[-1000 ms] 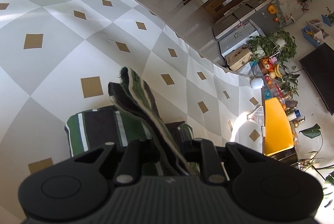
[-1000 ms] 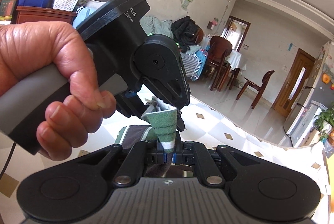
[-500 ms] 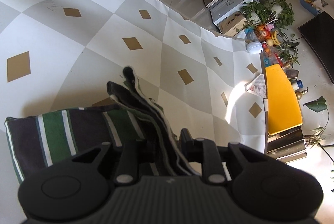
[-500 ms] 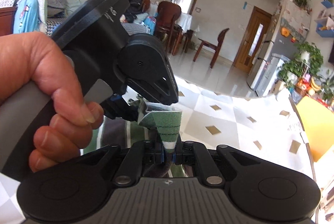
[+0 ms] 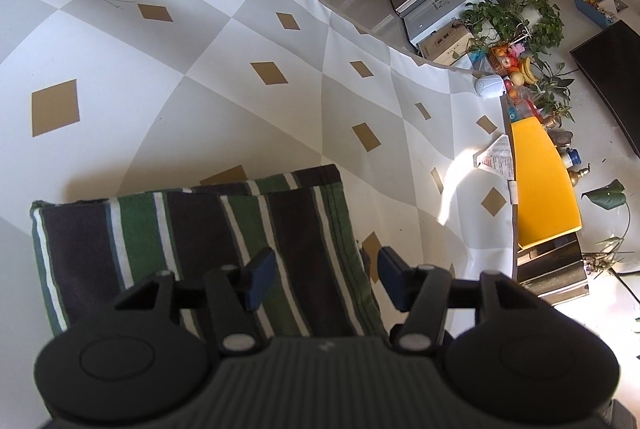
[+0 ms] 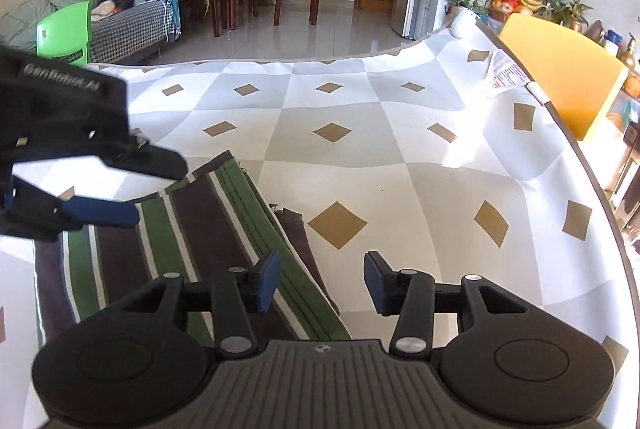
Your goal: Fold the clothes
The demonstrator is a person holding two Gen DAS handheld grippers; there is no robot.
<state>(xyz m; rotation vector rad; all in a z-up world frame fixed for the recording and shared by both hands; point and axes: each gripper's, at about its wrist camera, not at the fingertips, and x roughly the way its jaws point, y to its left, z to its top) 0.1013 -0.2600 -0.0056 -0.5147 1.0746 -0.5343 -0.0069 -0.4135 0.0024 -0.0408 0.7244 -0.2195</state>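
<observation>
While the striped garment (image 5: pixel 192 249) lay folded into a flat rectangle on the near tabletop (image 5: pixel 240 29), both the left tool (image 5: pixel 320 279) and right tool (image 6: pixel 319 281) hovered wide open, empty; little folding seemed left.

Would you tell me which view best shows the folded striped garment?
The left wrist view: the striped garment lies nearly whole below the open left gripper. The right wrist view shows it slanted, partly hidden by both grippers.

The folded garment (image 5: pixel 200 245) lies on the tablecloth (image 5: pixel 248 29) — a leaflet (image 5: pixel 496 159) near the cloth's far edge.
</observation>
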